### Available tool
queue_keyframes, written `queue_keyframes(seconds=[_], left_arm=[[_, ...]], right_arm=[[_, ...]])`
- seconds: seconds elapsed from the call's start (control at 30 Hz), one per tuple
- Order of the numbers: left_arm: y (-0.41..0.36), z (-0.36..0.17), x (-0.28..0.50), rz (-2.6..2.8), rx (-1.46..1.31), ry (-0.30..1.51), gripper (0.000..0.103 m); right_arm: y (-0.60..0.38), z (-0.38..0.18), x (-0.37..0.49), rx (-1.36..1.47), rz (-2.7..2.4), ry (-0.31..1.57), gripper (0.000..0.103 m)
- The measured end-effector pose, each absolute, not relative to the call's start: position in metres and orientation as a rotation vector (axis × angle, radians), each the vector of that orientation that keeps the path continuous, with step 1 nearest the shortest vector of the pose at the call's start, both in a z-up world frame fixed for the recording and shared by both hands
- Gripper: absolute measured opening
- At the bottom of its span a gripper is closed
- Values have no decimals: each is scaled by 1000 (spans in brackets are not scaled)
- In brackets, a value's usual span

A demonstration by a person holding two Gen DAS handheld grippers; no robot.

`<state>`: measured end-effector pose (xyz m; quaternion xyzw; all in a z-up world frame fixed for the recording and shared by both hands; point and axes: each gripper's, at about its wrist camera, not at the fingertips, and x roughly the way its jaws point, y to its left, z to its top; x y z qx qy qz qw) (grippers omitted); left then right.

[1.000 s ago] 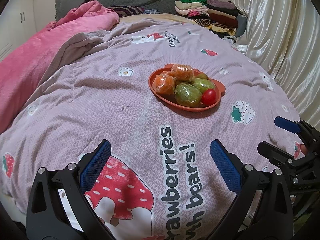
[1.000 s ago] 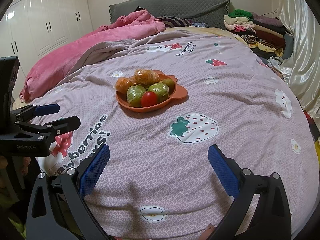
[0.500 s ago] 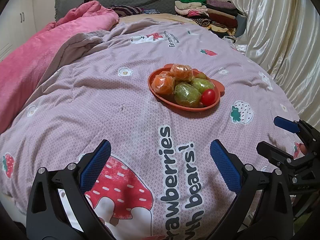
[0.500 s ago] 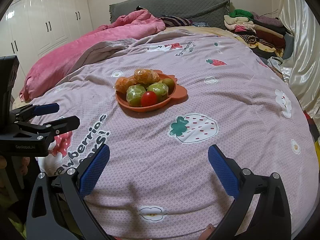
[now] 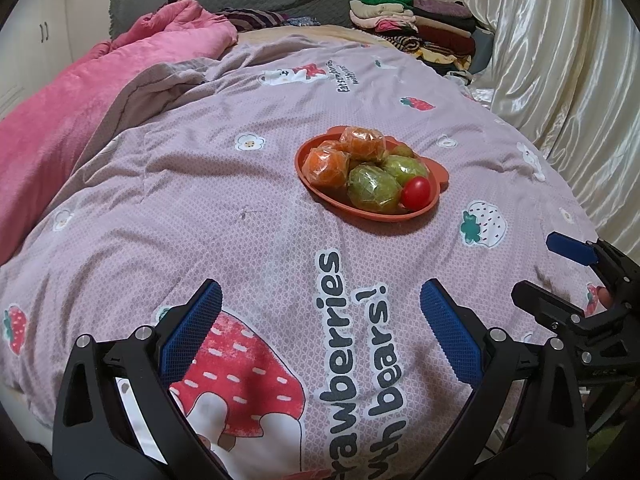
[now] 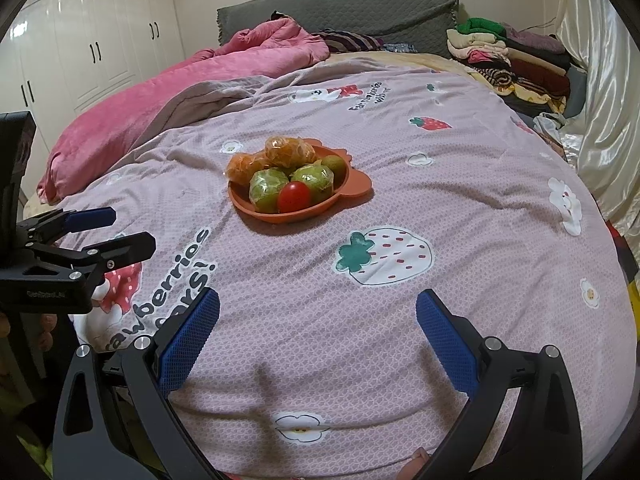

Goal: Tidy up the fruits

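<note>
**Fruit piled on plate; both grippers empty**

Wrapped orange and green fruits (image 5: 362, 168) and one small red tomato (image 6: 294, 197) lie together on the orange oval plastic plate (image 6: 256, 210), mid-quilt. Left gripper (image 5: 318, 312) and right gripper (image 6: 318, 318): jaws apart, well short of plate. Scene fits gathering finished or sorting pending; cannot judge which.

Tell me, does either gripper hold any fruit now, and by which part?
Nothing is held. The left gripper and the right gripper are both open, short of the orange plate of fruit.
</note>
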<state>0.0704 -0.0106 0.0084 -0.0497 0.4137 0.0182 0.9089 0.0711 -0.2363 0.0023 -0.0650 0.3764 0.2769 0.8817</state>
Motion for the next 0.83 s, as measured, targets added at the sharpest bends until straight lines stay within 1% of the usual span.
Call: queue_keyframes(seconds=[0.33, 0.57, 0.73, 0.83], left_arm=[[-8, 7, 73, 41, -105, 861, 93], [6, 26, 74, -27, -203, 782, 93], [26, 27, 98, 136, -98, 802, 93], [57, 22, 121, 210, -115, 827, 93]], right_arm=[[-248, 2, 76, -135, 544, 773, 98], [-263, -5, 90, -108, 511, 762, 98], [-281, -11, 113, -97, 457, 767, 98], [-300, -5, 141, -94, 388, 744, 98]])
